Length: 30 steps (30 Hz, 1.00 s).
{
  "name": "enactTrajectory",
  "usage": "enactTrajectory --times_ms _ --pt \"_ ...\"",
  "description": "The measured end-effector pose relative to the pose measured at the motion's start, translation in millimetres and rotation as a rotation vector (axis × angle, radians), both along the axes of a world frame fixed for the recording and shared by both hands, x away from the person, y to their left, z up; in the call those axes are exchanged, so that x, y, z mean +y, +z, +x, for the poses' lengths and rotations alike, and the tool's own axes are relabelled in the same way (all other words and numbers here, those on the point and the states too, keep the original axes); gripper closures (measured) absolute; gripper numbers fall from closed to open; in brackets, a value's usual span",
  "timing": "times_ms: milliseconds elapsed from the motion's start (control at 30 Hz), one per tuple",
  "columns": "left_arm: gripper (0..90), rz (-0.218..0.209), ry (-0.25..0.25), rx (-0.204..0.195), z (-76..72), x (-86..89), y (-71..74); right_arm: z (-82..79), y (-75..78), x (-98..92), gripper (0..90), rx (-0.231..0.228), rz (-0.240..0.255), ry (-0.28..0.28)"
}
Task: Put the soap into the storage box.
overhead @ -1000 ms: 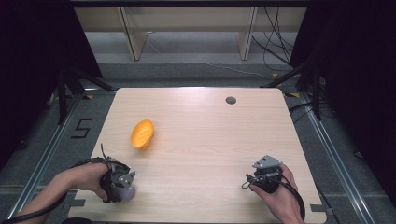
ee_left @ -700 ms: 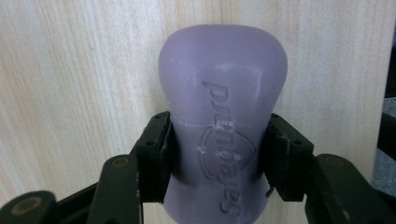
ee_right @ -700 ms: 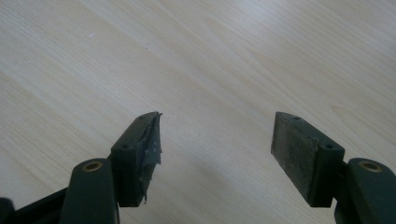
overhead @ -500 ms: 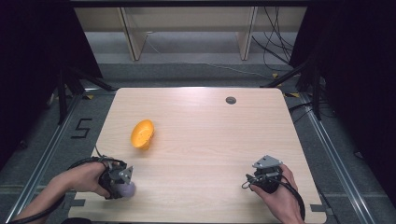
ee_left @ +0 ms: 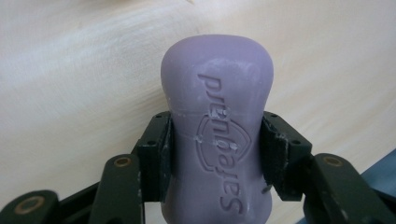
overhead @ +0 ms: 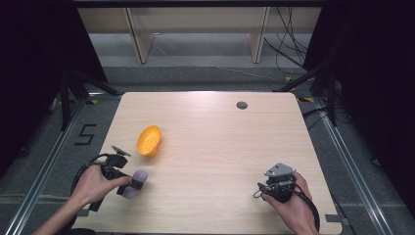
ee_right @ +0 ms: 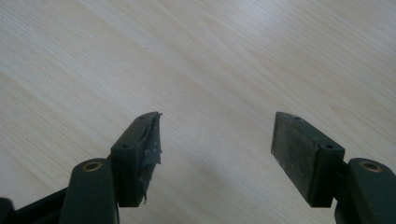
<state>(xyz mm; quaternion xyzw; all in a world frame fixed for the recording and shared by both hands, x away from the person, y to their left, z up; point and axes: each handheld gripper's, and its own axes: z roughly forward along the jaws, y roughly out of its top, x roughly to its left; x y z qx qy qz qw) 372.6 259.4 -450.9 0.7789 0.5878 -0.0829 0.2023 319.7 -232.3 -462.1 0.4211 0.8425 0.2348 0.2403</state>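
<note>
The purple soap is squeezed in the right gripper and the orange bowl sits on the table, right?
Not quite. The purple soap is squeezed in the left gripper, as the left gripper view shows. The right gripper is open with nothing between its jaws. The orange bowl does sit on the table.

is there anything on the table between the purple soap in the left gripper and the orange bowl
Nothing visible. The left gripper is shut on the purple soap bar, and the stretch of wooden table between it and the orange bowl lies bare. The right gripper sits open far off to the other side.
</note>
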Motion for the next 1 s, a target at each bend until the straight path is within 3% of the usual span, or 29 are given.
enactTrajectory --times_ms 100,300,733,1000 --pt "48.6 0.105 0.014 -0.078 -0.8 -6.0 1.6 -1.1 0.5 0.6 33.6 0.008 0.001 -0.007" --pt "48.6 0.154 0.061 -0.108 4.4 -13.9 7.1 -0.2 0.2 -0.1 33.5 0.000 0.001 0.000" --pt "48.6 0.158 0.148 -0.096 16.6 -25.6 14.2 -1.5 1.2 0.4 33.5 -0.001 0.012 -0.014" --pt "48.6 0.172 0.159 -0.094 21.2 -25.7 18.9 -1.4 1.6 0.1 33.5 0.000 0.012 -0.013"
